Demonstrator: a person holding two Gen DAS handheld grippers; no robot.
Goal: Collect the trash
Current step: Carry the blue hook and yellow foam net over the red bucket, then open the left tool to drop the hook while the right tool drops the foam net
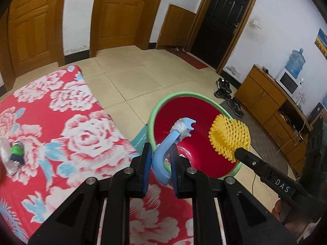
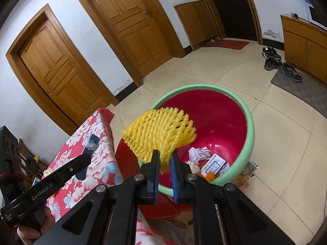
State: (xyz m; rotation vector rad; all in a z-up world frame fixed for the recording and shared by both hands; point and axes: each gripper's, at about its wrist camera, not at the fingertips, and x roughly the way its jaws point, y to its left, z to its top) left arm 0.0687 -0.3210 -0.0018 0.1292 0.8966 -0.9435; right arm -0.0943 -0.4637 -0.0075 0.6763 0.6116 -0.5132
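- Left tool [image 1: 161, 159] pinches a blue hook [image 1: 163, 151]; right tool [image 2: 164, 163] pinches yellow netting [image 2: 161, 131], both over the basin [image 2: 250, 134].
- Best released once well inside the rim, away from the desk [image 1: 61, 122].
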